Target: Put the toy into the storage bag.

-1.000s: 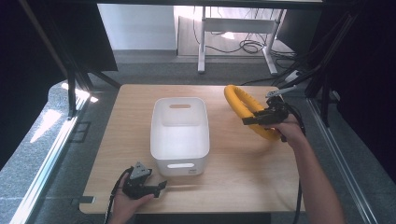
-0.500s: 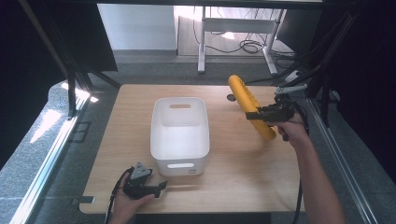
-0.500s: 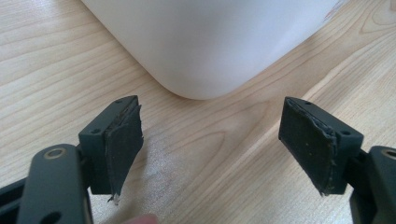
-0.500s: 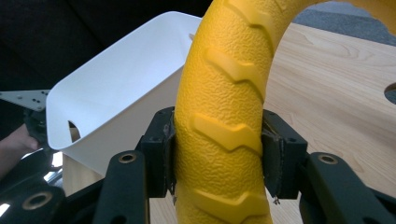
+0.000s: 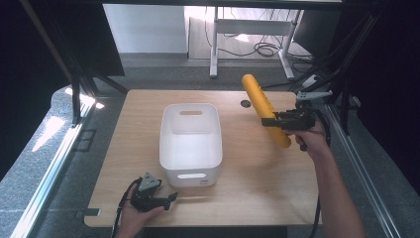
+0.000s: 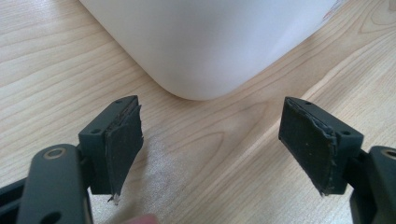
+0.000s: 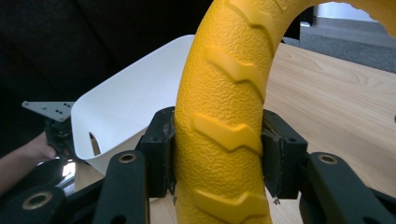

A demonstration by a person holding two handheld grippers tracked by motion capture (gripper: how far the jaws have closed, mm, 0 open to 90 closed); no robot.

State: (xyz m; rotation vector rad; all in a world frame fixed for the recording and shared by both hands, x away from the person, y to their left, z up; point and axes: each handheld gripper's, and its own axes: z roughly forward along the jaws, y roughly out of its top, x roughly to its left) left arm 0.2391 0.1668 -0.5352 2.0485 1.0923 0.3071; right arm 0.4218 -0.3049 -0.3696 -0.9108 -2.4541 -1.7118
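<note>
A yellow ring with a tyre-like tread (image 5: 263, 106) (image 7: 229, 112) hangs edge-on above the right side of the wooden table (image 5: 247, 163), lifted clear of it. My right gripper (image 5: 270, 121) (image 7: 217, 154) is shut on the ring's rim, a pad pressing each side. A white plastic bin (image 5: 190, 141) (image 7: 126, 112) stands in the middle of the table, with nothing inside. My left gripper (image 5: 171, 198) (image 6: 210, 149) rests open near the front edge, just ahead of the bin's near corner (image 6: 205, 46), with nothing between its jaws.
A small round hole (image 5: 246, 103) marks the tabletop behind the ring. Metal frame rails run along both sides of the table (image 5: 356, 158). A desk frame and cables (image 5: 257, 47) stand on the floor beyond the far edge.
The right gripper has raised the yellow ring and turned it from lying open-faced to edge-on. The left gripper has stayed where it was.
</note>
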